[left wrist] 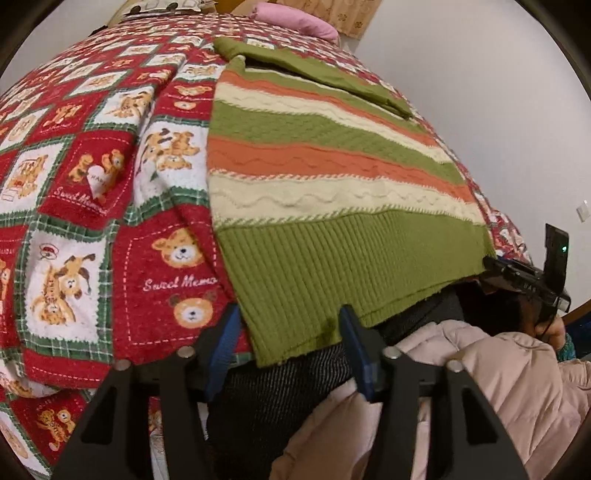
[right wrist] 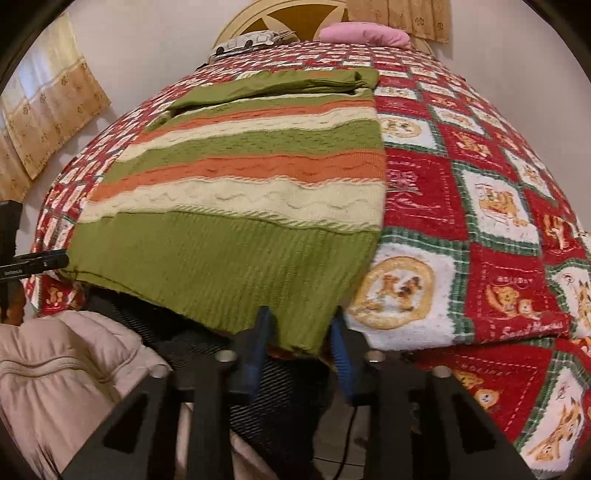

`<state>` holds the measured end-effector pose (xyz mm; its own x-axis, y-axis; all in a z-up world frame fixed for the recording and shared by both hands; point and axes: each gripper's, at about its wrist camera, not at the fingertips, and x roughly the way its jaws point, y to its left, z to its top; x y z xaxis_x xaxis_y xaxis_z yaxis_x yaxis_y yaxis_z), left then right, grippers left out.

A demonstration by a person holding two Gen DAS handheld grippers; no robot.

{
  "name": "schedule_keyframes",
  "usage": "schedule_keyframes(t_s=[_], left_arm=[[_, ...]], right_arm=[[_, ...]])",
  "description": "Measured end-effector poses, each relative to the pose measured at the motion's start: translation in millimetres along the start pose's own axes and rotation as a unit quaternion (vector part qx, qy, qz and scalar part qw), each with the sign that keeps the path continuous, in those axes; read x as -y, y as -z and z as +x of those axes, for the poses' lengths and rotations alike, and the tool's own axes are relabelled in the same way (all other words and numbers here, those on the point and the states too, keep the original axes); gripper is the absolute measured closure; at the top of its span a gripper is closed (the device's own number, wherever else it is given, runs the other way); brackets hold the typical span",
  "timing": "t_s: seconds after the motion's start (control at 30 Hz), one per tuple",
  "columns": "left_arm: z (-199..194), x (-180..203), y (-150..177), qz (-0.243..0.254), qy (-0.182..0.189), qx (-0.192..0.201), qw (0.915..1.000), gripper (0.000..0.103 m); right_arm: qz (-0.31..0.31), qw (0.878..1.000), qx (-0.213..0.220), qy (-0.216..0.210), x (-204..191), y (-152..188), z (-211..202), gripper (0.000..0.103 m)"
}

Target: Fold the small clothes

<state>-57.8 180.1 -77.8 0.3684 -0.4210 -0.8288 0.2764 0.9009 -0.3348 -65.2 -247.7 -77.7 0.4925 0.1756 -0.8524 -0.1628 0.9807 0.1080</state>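
Note:
A small knit sweater (left wrist: 314, 155) with green, orange and cream stripes lies flat on the bed, its green sleeves folded across the far end. Its ribbed green hem hangs a little over the near bed edge. My left gripper (left wrist: 290, 317) is open, its blue-padded fingers astride the hem's left corner. In the right wrist view the same sweater (right wrist: 251, 177) shows, and my right gripper (right wrist: 301, 321) is open, fingers astride the hem's right corner. The right gripper also shows at the right edge of the left wrist view (left wrist: 524, 277).
The bed carries a red, white and green bear-print quilt (left wrist: 92, 184), also seen in the right wrist view (right wrist: 480, 221). A pink pillow (right wrist: 364, 35) lies at the headboard. The person's pale pink puffer jacket (left wrist: 498, 376) and dark trousers are below the grippers.

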Motion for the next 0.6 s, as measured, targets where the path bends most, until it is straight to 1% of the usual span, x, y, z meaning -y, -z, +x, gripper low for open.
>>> schedule_keyframes(t_s=[0.03,0.07,0.1,0.17,0.2,0.3,0.37,0.5,0.53,0.6], left_arm=[[0,1,0,0.001,-0.004,-0.001,1.0,0.067],[2,2,-1,0.001,-0.004,-0.007,1.0,0.083],[2,1,-2,-0.002,-0.01,-0.011,0.9999,0.088],[1,-1,-2,-0.007,-0.013,-0.011,0.9998,0.093],[0,-2,-4,-0.01,-0.01,-0.012,0.9998,0.096],[-10,-3,-12,-0.023,0.016,-0.005,0.9996,0.097],[-20,0,-24,-0.023,0.041,0.011,0.9988,0.097],[-32,8,-52,-0.017,0.064,0.034,0.9972,0.097],[-33,9,-59,-0.016,0.066,0.041,0.9969,0.097],[-32,9,-75,-0.017,0.066,0.054,0.9962,0.097]], right_arm=[[0.008,1.0,-0.007,-0.012,3,0,0,0.096],[0.021,0.999,-0.009,-0.028,7,0,-1,0.096],[0.025,0.999,-0.008,-0.031,7,-1,-3,0.096],[0.024,0.999,-0.006,-0.038,6,-3,-7,0.097],[0.028,0.998,-0.002,-0.051,5,-5,-11,0.097],[0.066,0.99,0.02,-0.122,11,-18,-26,0.097],[0.088,0.982,0.038,-0.161,16,-31,-35,0.097],[0.121,0.967,0.076,-0.211,26,-60,-45,0.097],[0.127,0.964,0.085,-0.217,28,-68,-45,0.097],[0.134,0.964,0.101,-0.206,32,-88,-40,0.097]])
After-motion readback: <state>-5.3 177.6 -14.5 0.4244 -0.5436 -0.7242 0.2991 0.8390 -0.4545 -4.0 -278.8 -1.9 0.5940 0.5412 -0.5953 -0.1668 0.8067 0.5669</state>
